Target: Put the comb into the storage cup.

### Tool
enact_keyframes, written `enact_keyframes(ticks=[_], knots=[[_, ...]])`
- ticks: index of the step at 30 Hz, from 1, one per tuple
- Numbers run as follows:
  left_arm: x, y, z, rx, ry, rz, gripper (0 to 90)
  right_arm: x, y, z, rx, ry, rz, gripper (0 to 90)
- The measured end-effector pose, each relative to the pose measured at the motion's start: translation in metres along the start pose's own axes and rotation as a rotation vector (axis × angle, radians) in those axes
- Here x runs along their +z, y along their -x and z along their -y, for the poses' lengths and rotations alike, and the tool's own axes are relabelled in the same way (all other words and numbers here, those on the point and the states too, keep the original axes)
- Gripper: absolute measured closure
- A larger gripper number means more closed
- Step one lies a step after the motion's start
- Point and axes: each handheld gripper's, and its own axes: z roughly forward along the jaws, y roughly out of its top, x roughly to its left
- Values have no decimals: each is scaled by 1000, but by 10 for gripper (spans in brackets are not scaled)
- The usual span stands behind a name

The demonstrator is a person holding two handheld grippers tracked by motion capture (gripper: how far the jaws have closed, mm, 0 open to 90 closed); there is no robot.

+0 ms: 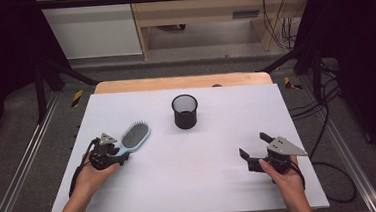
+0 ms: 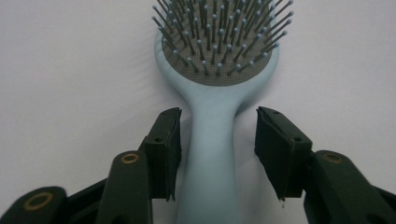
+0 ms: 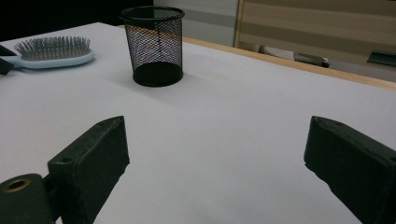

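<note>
A light blue hairbrush point(image 1: 134, 136) lies bristles up on the white table at the left, its head pointing toward the far right. My left gripper point(image 1: 116, 153) straddles its handle. In the left gripper view the hairbrush point(image 2: 211, 140) runs up between the jaws of the left gripper point(image 2: 218, 116), with a small gap at each pad, so the jaws stand open around it. My right gripper point(image 1: 253, 144) rests at the front right, open and wide, with nothing between its fingers point(image 3: 100, 149). From there the hairbrush point(image 3: 53, 51) shows at the far left.
A black mesh pen cup point(image 1: 185, 111) stands upright near the table's far middle, seen also as the cup point(image 3: 152, 44) ahead of the right gripper. The white table top point(image 1: 206, 185) has a wooden strip along its far edge. Cables trail on the floor at the right.
</note>
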Motion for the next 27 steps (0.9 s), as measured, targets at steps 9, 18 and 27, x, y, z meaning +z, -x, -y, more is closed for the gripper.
enact_keyframes(ticks=[9, 18, 27], knots=[[2, 1, -6, -9, -24, -8, 607, 0, -1, 0, -1, -2, -3, 65], [3, 3, -8, -3, -37, -14, 688, 1, -1, 0, -6, -6, -5, 65], [-1, 3, -3, 29, -7, 9, 692, 0, 0, 0, 1, -1, -4, 65]])
